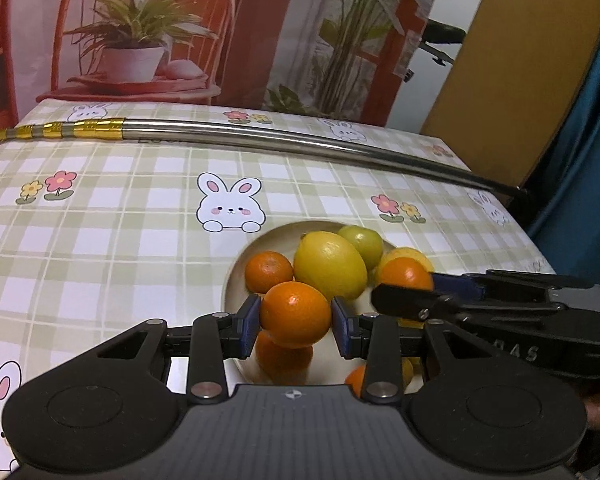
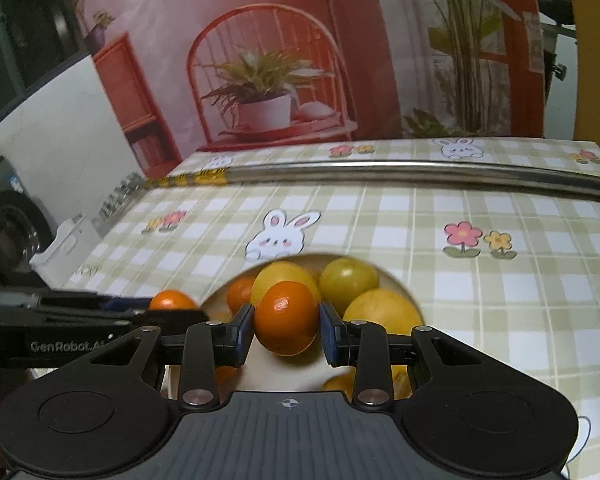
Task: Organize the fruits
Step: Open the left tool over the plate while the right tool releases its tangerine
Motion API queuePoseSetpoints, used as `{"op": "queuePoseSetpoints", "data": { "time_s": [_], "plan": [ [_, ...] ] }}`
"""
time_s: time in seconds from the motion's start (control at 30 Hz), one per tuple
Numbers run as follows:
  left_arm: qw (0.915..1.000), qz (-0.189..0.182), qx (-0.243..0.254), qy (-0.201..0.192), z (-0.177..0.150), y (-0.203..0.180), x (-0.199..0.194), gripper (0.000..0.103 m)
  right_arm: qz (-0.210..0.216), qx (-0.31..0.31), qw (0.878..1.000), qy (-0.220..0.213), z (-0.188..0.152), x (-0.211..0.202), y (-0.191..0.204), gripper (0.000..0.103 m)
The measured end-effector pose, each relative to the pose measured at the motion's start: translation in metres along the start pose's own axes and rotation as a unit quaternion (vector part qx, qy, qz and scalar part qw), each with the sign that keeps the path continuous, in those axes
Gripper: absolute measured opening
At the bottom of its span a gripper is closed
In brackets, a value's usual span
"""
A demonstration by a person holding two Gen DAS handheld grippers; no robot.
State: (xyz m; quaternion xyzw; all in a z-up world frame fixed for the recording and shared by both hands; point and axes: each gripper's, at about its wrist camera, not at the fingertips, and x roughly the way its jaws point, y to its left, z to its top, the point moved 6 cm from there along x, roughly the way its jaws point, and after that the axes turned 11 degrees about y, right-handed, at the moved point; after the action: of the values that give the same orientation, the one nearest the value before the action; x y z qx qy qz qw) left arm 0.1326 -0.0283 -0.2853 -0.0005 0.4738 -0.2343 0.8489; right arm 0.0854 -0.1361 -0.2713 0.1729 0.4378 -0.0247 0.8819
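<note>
green-checked cloth with rabbits and flowers covers the counter point(image 1: 100, 240); a long steel rod point(image 1: 284, 142) with gold bands lies across its far side. pale plate point(image 1: 236, 280) sits near the front edge, piled with fruit: a lemon point(image 1: 330, 268), a greenish fruit point(image 1: 362, 242), several oranges. left tool point(image 1: 296, 322) is clamped on an orange point(image 1: 295, 314) above the plate, both blue pads touching it. right tool point(image 2: 287, 330) likewise grips a second orange point(image 2: 286, 318) over the pile, just beside the left.
</note>
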Motion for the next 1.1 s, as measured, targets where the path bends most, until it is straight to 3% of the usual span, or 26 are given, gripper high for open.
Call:
{"op": "queuePoseSetpoints", "data": {
  "time_s": [0.33, 1.1],
  "plan": [
    [0.9999, 0.015, 0.002, 0.000, -0.001, 0.001, 0.003, 0.040, 0.007, 0.015, 1.000, 0.023, -0.016, 0.013, -0.004, 0.032],
    [0.9989, 0.028, 0.024, 0.029, 0.013, 0.003, 0.031, 0.040, 0.004, 0.001, 1.000, 0.023, -0.016, 0.020, -0.003, 0.032]
  ]
}}
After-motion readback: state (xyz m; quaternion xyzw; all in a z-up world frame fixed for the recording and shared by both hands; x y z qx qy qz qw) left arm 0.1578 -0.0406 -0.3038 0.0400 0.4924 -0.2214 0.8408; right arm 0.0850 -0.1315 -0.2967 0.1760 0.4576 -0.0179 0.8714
